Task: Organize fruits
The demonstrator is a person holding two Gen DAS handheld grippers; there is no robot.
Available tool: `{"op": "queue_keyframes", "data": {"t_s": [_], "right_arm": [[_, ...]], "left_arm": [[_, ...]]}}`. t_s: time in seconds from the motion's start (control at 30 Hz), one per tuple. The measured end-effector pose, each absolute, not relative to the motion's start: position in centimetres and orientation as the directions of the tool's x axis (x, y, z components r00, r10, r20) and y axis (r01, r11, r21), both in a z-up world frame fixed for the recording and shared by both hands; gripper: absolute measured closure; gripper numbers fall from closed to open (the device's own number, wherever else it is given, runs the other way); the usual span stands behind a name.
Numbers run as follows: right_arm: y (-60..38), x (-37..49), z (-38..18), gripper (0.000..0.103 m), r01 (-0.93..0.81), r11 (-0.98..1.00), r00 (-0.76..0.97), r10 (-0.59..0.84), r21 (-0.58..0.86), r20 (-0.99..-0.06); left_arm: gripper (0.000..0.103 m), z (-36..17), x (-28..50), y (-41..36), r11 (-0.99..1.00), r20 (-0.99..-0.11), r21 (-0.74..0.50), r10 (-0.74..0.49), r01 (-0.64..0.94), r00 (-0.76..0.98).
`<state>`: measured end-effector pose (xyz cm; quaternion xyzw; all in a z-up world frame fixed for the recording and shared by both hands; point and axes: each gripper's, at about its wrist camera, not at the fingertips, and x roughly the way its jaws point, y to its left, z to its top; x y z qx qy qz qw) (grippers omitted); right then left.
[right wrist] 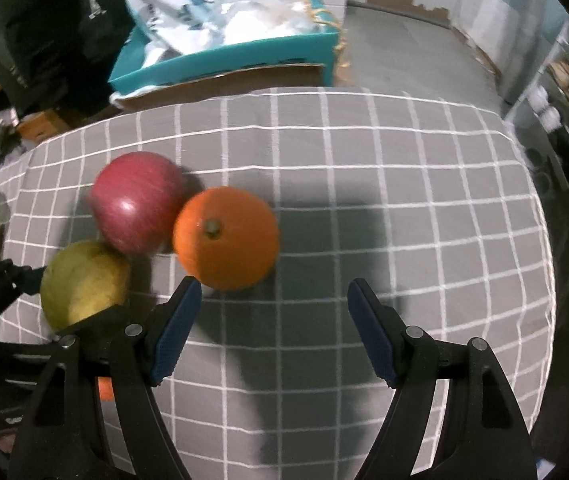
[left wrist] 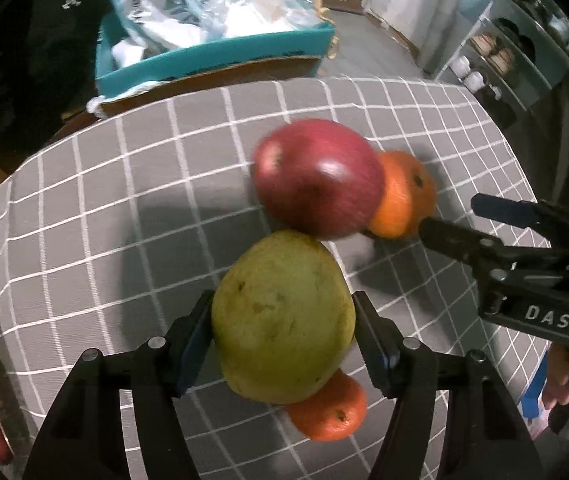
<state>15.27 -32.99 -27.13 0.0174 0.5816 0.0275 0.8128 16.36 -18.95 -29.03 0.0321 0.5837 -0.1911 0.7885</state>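
Mid-tabletop, the left claw (left wrist: pixel 284 332) pinches a green pear (left wrist: pixel 282 316). A red apple (left wrist: pixel 316 178) crowds just beyond it, touching an orange (right wrist: pixel 226 238) before the spread, empty right claw (right wrist: pixel 274 316). A second orange (left wrist: pixel 330 414) sits beneath the pear; a teal box (left wrist: pixel 220 56) lies past the far edge.
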Motion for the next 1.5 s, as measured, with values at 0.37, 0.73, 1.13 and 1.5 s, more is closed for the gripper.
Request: {"op": "queue_keyframes", "data": {"t_s": [0.37,0.73,1.13,1.5], "right_arm": [[-30.5,17.7,-29.4,0.027,-0.120,0.993,0.276,0.056,0.024,-0.960],[-30.2,18.5,-30.8,0.037,-0.128,0.992,0.254,0.052,0.020,-0.966],[-31.3,16.5,-29.0,0.039,-0.041,0.999,0.289,0.034,0.023,-0.957],[-31.4,14.1,-24.9,0.039,-0.013,1.000,0.376,0.006,0.001,-0.927]], "left_arm": [[0.035,-29.1,17.9,-14.6,0.954,-0.933,-0.181,-0.243,0.237,0.266],[0.035,-29.3,18.2,-13.4,0.958,-0.933,-0.183,-0.240,0.221,0.269],[0.035,-27.3,17.3,-12.4,0.959,-0.920,-0.183,-0.245,0.218,0.306],[0.035,-23.9,15.3,-12.1,0.955,-0.896,-0.183,-0.259,0.232,0.360]]}}
